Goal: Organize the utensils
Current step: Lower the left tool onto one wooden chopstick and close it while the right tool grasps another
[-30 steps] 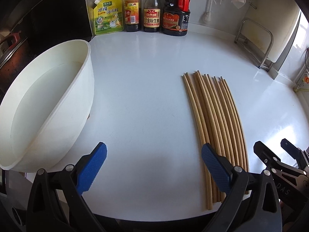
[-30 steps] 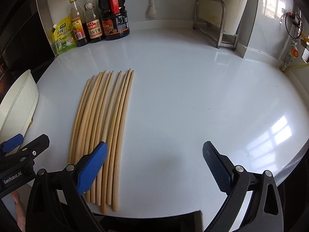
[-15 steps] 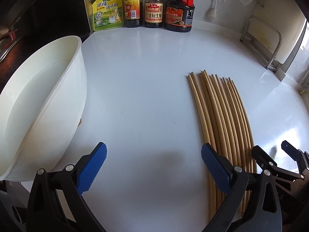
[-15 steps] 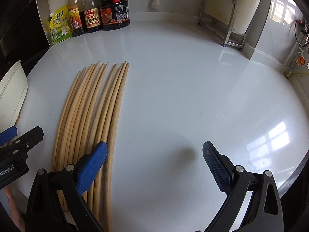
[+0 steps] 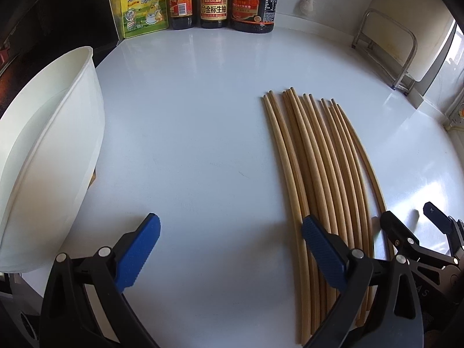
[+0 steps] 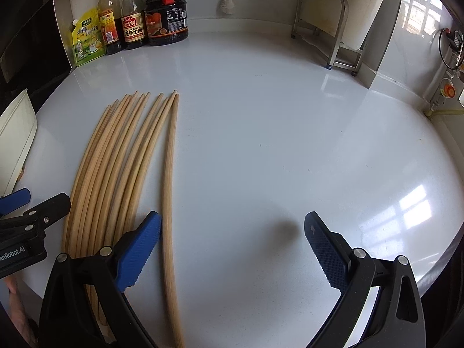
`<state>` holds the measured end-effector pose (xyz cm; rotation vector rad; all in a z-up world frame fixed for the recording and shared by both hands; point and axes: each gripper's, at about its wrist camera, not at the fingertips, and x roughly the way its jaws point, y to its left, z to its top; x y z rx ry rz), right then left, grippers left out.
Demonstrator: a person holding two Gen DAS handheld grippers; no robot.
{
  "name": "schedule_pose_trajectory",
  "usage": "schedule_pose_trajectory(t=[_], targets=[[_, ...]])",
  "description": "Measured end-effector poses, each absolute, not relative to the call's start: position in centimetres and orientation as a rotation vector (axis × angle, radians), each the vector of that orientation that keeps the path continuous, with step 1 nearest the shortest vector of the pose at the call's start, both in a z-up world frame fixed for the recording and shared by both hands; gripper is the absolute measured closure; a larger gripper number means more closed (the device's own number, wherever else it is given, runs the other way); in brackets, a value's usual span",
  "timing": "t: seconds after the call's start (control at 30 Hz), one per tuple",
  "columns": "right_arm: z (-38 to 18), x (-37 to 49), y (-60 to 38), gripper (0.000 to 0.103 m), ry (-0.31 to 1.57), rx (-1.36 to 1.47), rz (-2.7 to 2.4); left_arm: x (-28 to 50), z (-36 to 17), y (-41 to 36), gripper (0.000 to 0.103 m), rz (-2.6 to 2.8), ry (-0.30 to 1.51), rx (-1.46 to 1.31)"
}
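We have brought both wide-open, empty claws, left claw (image 5: pixel 230 249) and right claw (image 6: pixel 232 243), lower over the chopsticks (image 6: pixel 116 174); one (image 6: pixel 169 203) now lies apart, ready for picking.

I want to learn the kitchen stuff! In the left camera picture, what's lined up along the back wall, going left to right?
Yellow seasoning pouch → vinegar bottle → soy sauce bottle → big dark jug with red handle → brush → metal rack.

right gripper (image 6: pixel 232 246) advanced | rightmost chopstick (image 6: pixel 169 203) now apart from the chopsticks (image 6: pixel 110 174)
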<state>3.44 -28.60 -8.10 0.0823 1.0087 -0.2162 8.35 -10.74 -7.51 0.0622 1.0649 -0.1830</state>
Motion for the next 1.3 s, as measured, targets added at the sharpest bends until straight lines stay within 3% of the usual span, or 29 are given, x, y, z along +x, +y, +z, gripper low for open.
schedule_pose_trajectory(t=[0.47, 0.53, 0.67, 0.73, 0.8, 0.9, 0.97, 1.3], targets=[[-8.2, 3.2, -28.0, 0.010, 0.980, 0.041, -0.194, 8.3, -8.0, -11.0, 0.009, -0.156, 1.055, 0.094], [-8.1, 3.2, -27.5, 0.013, 0.970, 0.014, -0.179, 8.1, -7.6, -11.2, 0.030, -0.167, 1.037, 0.098], [-7.8, 3.1, -27.0, 0.042, 0.963, 0.039, -0.110, 7.7, -7.1, -11.4, 0.057, -0.190, 1.030, 0.101], [-7.8, 3.0, -26.6, 0.052, 0.958, 0.034, -0.085, 7.5, -7.0, -11.5, 0.081, -0.205, 1.031, 0.101], [-7.6, 2.9, -25.9, 0.069, 0.956, 0.010, -0.063, 7.3, -6.9, -11.5, 0.094, -0.214, 1.034, 0.092], [-7.5, 2.9, -25.0, 0.089, 0.959, -0.012, -0.041, 7.1, -6.9, -11.4, 0.096, -0.227, 1.034, 0.080], [-7.4, 2.9, -24.8, 0.097, 0.962, -0.013, -0.043, 6.9, -6.9, -11.4, 0.096, -0.242, 1.039, 0.072], [-6.9, 2.0, -25.5, 0.097, 0.957, 0.121, -0.025, 6.1, -6.7, -10.9, 0.096, -0.292, 1.076, 0.018]])
